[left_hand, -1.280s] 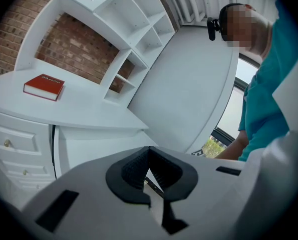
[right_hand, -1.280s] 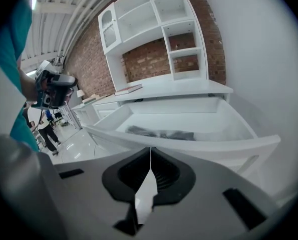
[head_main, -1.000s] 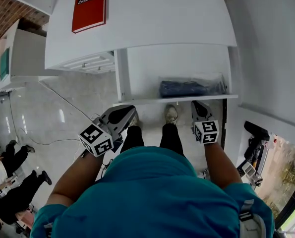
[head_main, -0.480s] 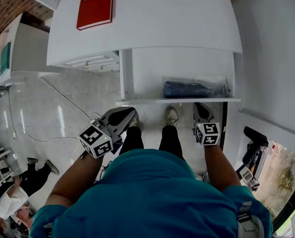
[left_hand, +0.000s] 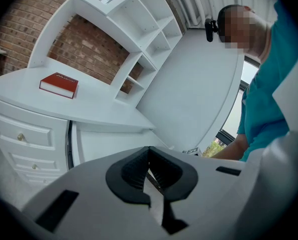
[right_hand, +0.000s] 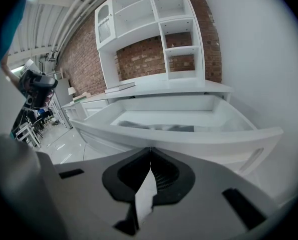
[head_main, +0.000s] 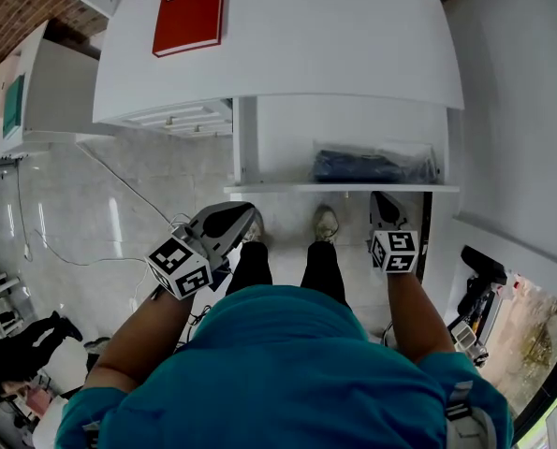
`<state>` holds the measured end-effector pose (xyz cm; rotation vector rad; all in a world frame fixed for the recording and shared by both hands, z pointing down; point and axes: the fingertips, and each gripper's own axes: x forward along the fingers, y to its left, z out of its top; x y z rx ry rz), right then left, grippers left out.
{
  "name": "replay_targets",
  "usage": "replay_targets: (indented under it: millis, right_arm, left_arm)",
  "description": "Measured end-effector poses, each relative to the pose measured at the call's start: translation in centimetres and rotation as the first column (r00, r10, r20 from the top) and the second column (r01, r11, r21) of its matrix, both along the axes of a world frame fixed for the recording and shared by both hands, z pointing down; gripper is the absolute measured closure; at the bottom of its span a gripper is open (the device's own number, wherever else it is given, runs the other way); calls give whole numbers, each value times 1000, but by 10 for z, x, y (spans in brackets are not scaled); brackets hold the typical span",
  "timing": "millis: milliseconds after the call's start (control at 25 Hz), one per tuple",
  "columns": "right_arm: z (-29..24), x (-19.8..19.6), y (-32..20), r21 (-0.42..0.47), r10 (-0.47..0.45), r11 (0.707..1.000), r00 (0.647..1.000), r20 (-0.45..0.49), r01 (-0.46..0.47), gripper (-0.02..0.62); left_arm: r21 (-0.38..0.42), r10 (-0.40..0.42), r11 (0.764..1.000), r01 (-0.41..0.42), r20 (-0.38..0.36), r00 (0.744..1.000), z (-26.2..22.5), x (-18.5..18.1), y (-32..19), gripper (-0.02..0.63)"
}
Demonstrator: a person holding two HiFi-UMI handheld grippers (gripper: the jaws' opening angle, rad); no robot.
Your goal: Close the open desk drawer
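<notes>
The open white drawer (head_main: 283, 148) sticks out from under the white desk (head_main: 334, 36), with its front panel (head_main: 344, 189) nearest me. Inside it lies a dark blue item in a clear plastic bag (head_main: 372, 165). My left gripper (head_main: 245, 215) is shut and empty, just short of the panel's left end. My right gripper (head_main: 381, 197) is also shut and empty, close below the panel near its right end. In the right gripper view the shut gripper (right_hand: 150, 151) faces the drawer front (right_hand: 189, 144) from close by. The left gripper view has the shut gripper (left_hand: 149, 150) pointing past the desk (left_hand: 103, 109).
A red book (head_main: 189, 12) lies on the desk top at the far left. Small closed drawers (head_main: 180, 118) sit left of the open one. A white wall (head_main: 521, 110) runs close along the right. My legs and shoes (head_main: 325, 223) stand below the drawer. A cable (head_main: 119, 190) crosses the tiled floor.
Both grippers hold their places just short of the drawer front and stay shut. The head view has shifted slightly. People at the lower left have moved.
</notes>
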<state>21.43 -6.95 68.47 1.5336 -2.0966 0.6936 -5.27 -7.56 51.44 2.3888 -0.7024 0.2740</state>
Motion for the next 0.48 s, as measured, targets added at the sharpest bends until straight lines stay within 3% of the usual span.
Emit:
replay_targets:
  millis: [480]
  right_arm:
    - [1, -6, -23, 16, -7, 1000, 1000, -14, 7, 572]
  left_arm:
    - [4, -23, 1000, 23, 6, 1000, 0, -17, -5, 591]
